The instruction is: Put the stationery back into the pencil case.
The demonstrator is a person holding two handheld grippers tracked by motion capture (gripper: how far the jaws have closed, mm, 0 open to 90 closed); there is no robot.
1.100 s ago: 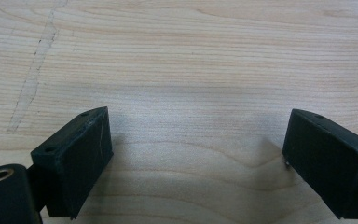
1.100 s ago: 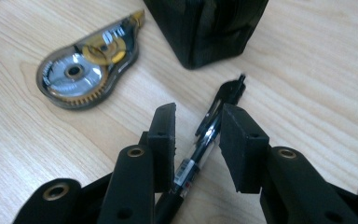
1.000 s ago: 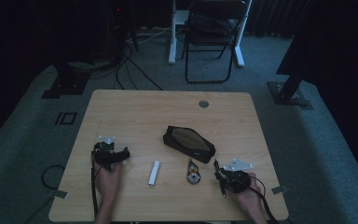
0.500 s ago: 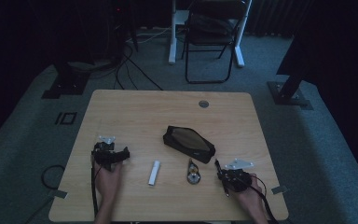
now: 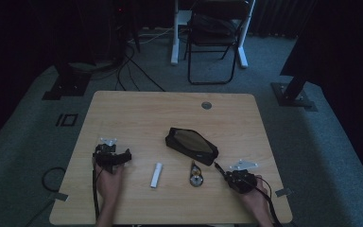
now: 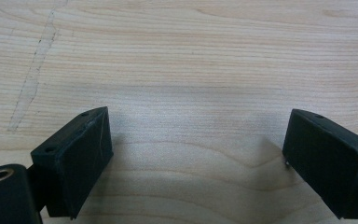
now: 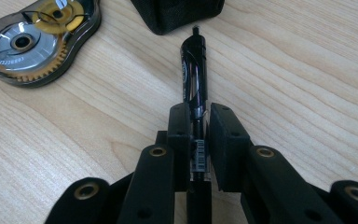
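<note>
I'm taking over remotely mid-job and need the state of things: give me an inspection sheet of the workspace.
Surface: light wooden table, round grommet near the far edge, faint scuff marks in the left gripper view.
Job's things: black pen lying on the table, tip toward the black pouch.
Clutter: correction tape dispenser and small white stick-shaped item between the hands.
Grippers: right gripper jaws have just been closing and are clamped on the pen; left gripper open over bare wood, nothing between its jaws.
Cables: one trails from each gripper off the near edge; more run on the floor behind the table.
Surroundings: dark room, grey carpet, folding chair, stand bases.
</note>
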